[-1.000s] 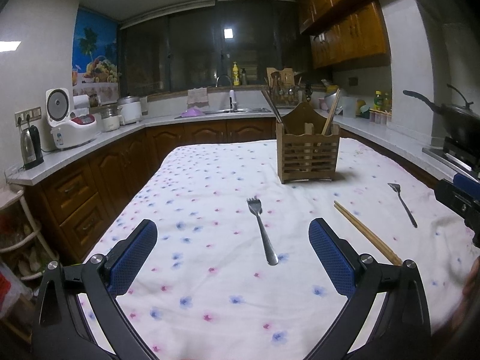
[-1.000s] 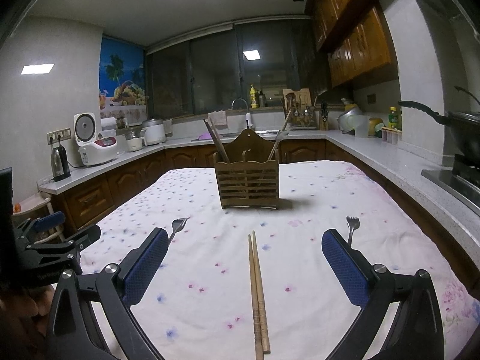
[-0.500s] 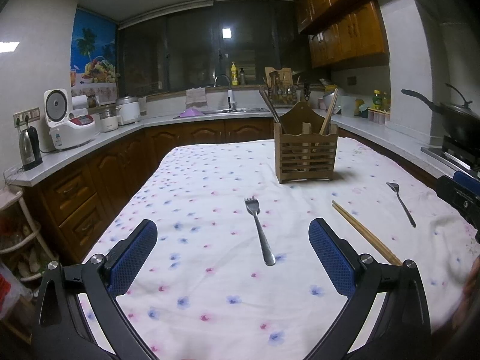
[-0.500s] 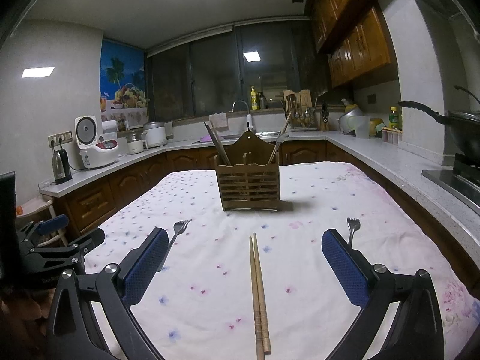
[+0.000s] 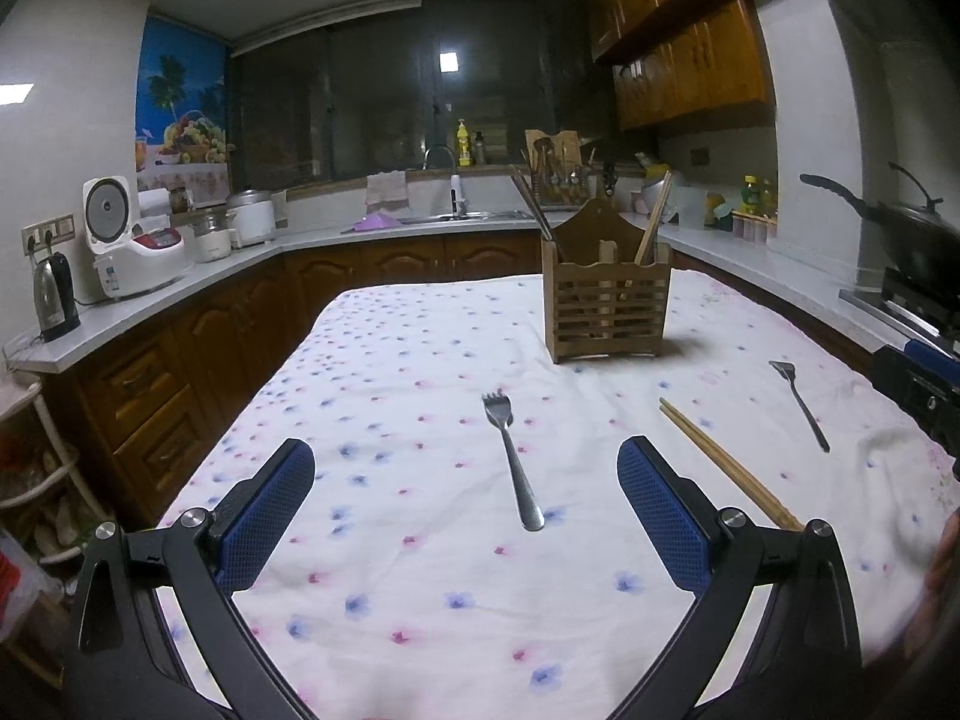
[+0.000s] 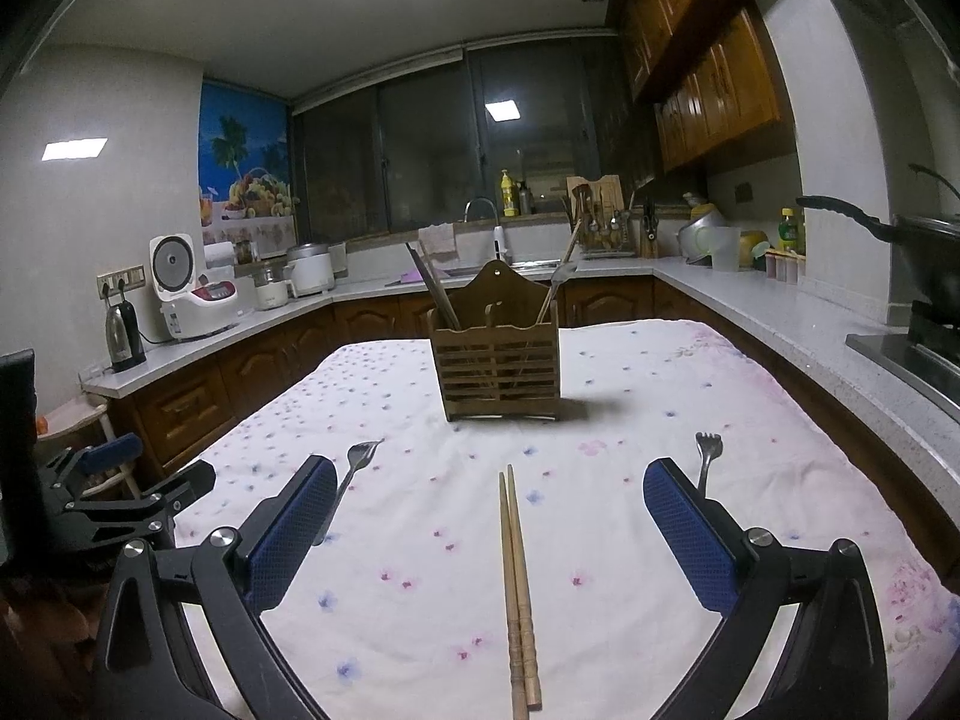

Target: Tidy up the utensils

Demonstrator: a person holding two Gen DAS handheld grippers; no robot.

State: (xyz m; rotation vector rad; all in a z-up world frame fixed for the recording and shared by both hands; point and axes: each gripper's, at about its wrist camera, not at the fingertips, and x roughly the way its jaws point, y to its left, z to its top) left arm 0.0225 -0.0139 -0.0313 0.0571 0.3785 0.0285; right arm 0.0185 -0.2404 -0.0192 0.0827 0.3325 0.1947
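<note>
Left gripper (image 5: 465, 510): jaws released, spread wide, holding nothing; hovers above the surface, well short of the caddy.
Right gripper (image 6: 489, 531): jaws released too, nothing between the blue pads; also short of the caddy, to the right of the left gripper.
Between left jaws: a steel fork with a slim handle (image 5: 511, 457) lies flat on the cloth, tines toward the caddy, handle end toward the gripper. Not touched.
Between right jaws: a pair of light wooden chopsticks (image 6: 516, 582) lies side by side, tips toward the caddy. Not touched.
Second steel fork (image 6: 707, 459): flat on the cloth, right of the chopsticks, near the caddy's front right; lower handle hidden behind the right jaw in the right wrist view.
Surface (image 5: 420, 546): white cloth with small pink and blue flowers, covering the table.
Landmark: slatted brown wooden utensil caddy with a peaked back (image 6: 497, 363), upright at the far middle of the surface.
Done so far: caddy already holds a few items, namely dark sticks leaning left, and a light stick and a metal utensil leaning right.
Left to do: two forks and the chopstick pair, all loose in front of the caddy.
Progress estimate: partway; no grasp begun for any of the three.
Likely next: each gripper appears lined up on its own item.
</note>
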